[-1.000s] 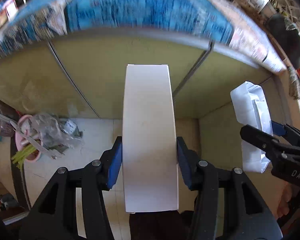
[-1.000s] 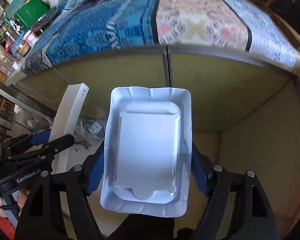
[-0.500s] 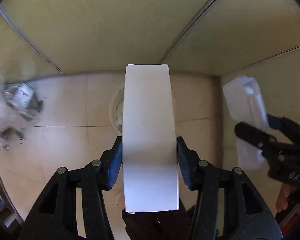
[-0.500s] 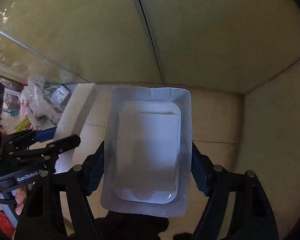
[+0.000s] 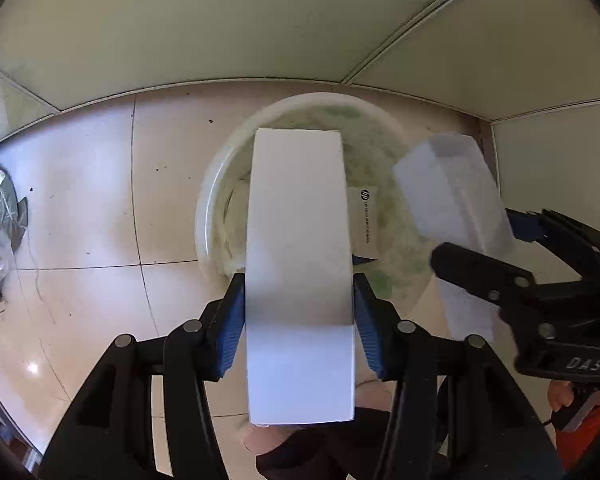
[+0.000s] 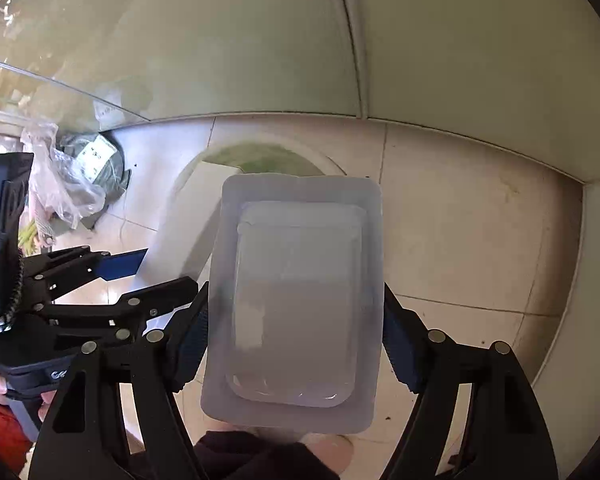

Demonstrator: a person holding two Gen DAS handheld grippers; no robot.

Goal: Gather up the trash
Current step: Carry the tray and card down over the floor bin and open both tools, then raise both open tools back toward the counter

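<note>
The round bin (image 5: 220, 184) stood on the tiled floor at the foot of a pale cabinet, with a printed card (image 5: 366, 220) already lying inside it. Directly above its opening, the left gripper (image 5: 299, 312) was clenched on a long white box (image 5: 300, 272), blue pads pressing both long sides. Just to the right of the bin's centre, the right gripper (image 6: 296, 320) grasped a clear plastic tray (image 6: 296, 292) by its side rims, the tray's far end over the near rim of the bin.

To do the drop well, I judged each piece should be brought fully over the opening before the fingers part (the tray looked only partly over the rim), and tipped end-down so neither bridges the rim. A crumpled bag (image 6: 60, 184) lay on the floor well left of the bin.
</note>
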